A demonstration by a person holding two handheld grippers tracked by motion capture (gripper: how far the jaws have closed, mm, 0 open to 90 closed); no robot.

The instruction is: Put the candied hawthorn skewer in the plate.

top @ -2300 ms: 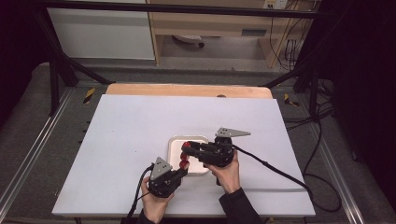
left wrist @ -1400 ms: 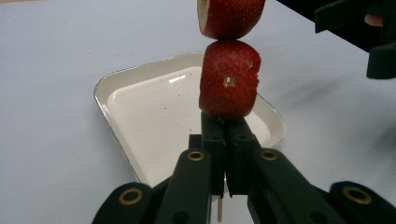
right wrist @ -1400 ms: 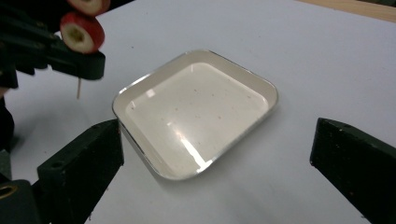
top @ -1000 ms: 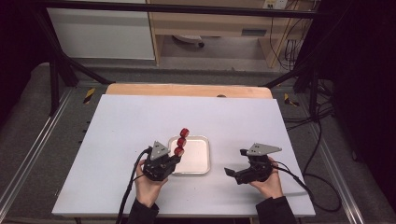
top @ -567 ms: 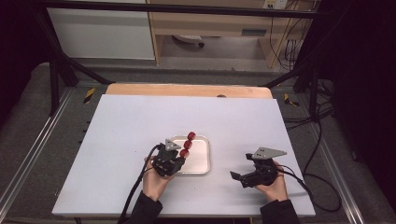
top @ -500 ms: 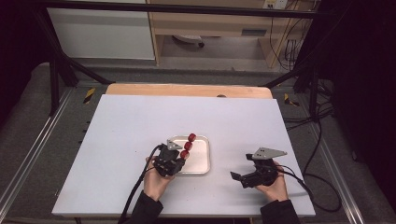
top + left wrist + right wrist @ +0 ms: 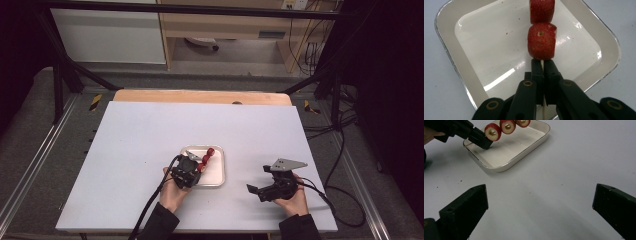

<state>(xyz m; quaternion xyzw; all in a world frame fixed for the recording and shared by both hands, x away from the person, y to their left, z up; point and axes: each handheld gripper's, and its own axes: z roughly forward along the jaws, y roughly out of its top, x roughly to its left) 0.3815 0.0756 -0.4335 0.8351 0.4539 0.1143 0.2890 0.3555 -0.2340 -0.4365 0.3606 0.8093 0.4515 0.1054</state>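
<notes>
A: Left gripper view — where was the skewer [image 7: 543, 65]?

B: Pinched by its bare stick between the left gripper [image 7: 543, 65]'s clenched jaws, reaching away from them above the white tray [image 7: 446, 47], which sat near the desk [image 7: 130, 135]'s front edge.

A: How did it look?

B: A thin pale stick carrying round red fruit pieces [image 7: 507, 126], three in the right gripper view, each with a pale cut centre.

A: And the right gripper [image 7: 541, 205]?

B: Released, jaws wide, over bare desk, well apart from the tray.
</notes>
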